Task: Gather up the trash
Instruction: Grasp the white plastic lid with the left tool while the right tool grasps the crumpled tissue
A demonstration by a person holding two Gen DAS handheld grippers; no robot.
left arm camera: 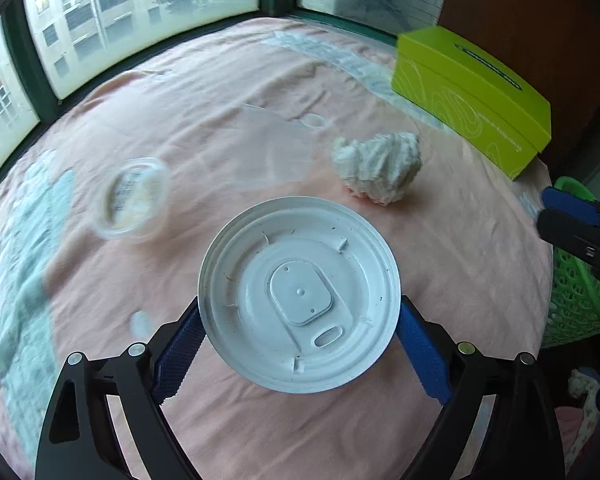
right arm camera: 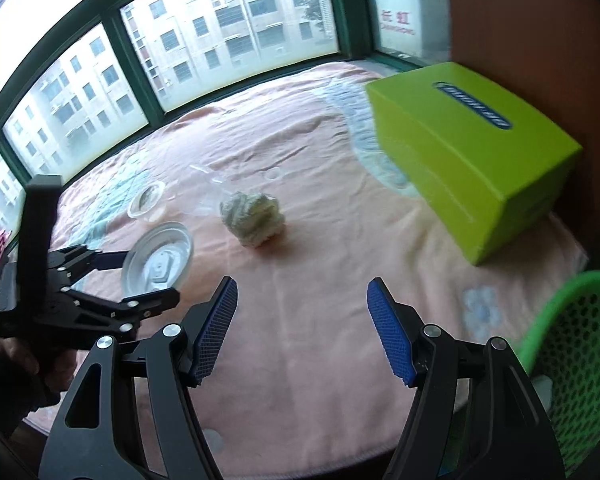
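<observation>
Left claw [left arm camera: 300, 320]: clenched on the white lid [left arm camera: 300, 292], one blue pad against each side of the rim. The right wrist view shows the lid tilted up off the cloth, so I judge that it is carried and not resting.
Right claw [right arm camera: 302, 328]: released and empty, jaws apart over bare cloth to the right of the lid.
Bench [left arm camera: 460, 264]: covered in pink cloth; every item below is placed from the lid.
Green basket [right arm camera: 572, 340]: well to the right of the lid, off the bench edge; probably the trash bin.
Tissue wad [left arm camera: 380, 164]: crumpled, just beyond the lid and to its right.
Clear tub [left arm camera: 132, 200]: beyond the lid and to its left, lying apart from it.
Clear film [left arm camera: 276, 148]: flat on the cloth straight beyond the lid, hard to see.
Tissue box [left arm camera: 472, 96]: lime green, far beyond the lid on the right.
Step in hand: carrying the lid to the basket, as I read it.
Doing it well: keep the squeeze gentle, since a thin rim may buckle or pop free; hold the lid level, pass well clear of the right claw, and let go only once it is over the basket mouth.
Writing, window sign [right arm camera: 396, 20]: red characters 长虹, with Latin letters beneath too blurred to read.
Writing, tissue box: small white print on the side, unreadable.
Writing, clear tub: dark print on its label, too blurred to read.
</observation>
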